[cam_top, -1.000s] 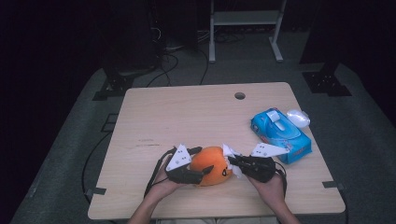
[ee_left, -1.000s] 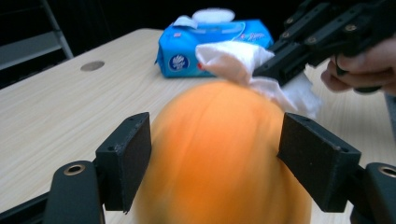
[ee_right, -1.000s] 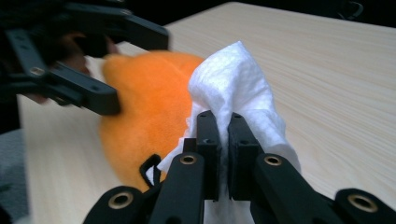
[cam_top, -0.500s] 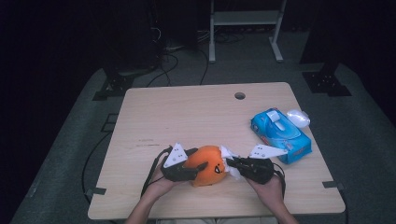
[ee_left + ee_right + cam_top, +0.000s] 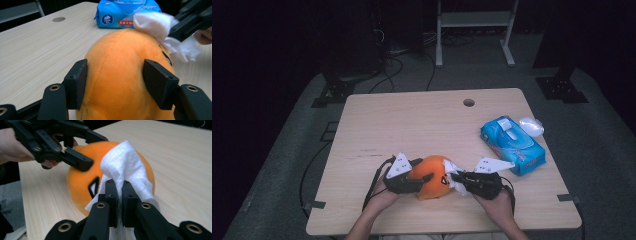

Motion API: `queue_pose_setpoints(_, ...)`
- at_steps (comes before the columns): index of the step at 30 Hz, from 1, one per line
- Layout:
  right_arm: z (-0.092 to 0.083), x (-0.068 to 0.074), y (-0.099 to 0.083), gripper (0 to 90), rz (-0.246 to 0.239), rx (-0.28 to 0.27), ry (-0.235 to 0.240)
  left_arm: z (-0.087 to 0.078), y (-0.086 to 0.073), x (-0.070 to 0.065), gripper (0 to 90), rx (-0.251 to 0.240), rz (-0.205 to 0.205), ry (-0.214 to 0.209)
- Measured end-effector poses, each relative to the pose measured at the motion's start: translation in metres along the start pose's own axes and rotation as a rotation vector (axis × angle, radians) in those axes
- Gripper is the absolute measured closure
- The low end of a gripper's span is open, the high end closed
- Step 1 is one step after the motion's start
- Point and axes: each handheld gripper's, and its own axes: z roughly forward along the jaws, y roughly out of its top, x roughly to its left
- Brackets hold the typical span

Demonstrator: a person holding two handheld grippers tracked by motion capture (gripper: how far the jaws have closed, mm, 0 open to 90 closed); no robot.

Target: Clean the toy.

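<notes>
Steadying the orange plush toy [image 5: 432, 176] comes first, at the left: I have the left tool [image 5: 412, 181] clamped across its round body, one black pad sunk into each flank, as the left gripper view shows [image 5: 120, 82]. Those jaws have just been closing onto the plush and now stand part-way spread, pinching it so that it cannot roll or slide while it is rubbed. The toy sits on the wooden surface [image 5: 422, 125] near its front edge, between my two hands, face turned toward the right tool.

Centre: the white wipe [image 5: 125, 167] lies draped over the top and face side of the toy, touching the fabric, which I judge to be the wiping stroke in hand.

Right: the right tool [image 5: 464, 179] has its jaws pressed together on the bunched tail of the wipe [image 5: 455, 176], so the sheet works as a pad at the tool's tip.

Far right, well apart from the toy, the blue wipes pack [image 5: 512, 145] rests flat on the surface, presumably kept within reach for a fresh sheet.
</notes>
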Motion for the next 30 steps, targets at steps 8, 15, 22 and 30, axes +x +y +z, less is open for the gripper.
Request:
queue_pose_setpoints(8,-0.006,-0.006,0.004,84.5,0.021,-0.018,-0.030,0.002,0.003,-0.008,38.3,-0.004,0.022,-0.013)
queue_pose_setpoints(15,-0.007,-0.013,0.001,84.5,0.039,-0.017,-0.022,0.004,0.013,-0.023,34.8,-0.017,0.048,-0.080)
queue_pose_setpoints(22,-0.006,-0.018,-0.004,84.5,0.069,-0.006,-0.023,0.010,0.004,-0.010,19.3,0.046,-0.088,-0.066)
queue_pose_setpoints(30,-0.014,-0.001,0.015,84.5,0.025,-0.076,0.018,0.011,0.015,-0.035,42.0,-0.010,0.172,-0.022)
